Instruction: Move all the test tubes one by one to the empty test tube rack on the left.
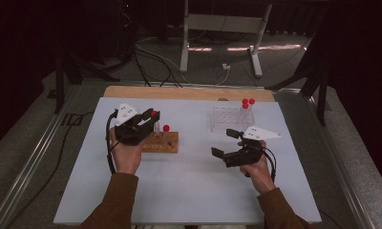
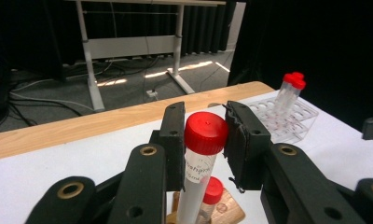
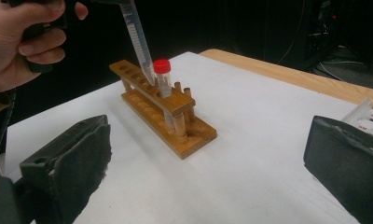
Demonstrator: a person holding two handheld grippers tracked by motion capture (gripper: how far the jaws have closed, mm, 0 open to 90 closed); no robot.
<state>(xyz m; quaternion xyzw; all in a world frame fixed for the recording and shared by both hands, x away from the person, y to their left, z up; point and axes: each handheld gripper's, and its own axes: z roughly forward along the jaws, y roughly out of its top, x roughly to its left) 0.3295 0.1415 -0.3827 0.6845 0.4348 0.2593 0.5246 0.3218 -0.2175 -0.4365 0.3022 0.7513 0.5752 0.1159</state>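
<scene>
Left gripper jaws pinched a light, slippery, stiff tube under its cap, above the wooden rack; right gripper jaws stood spread

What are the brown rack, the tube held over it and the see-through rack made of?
Brown rack: looks like varnished wood, showing grain and a warm sheen. Held tube: probably clear plastic with printed marks and a glossy red cap. See-through rack: seemingly clear acrylic, though it could be glass.
</scene>
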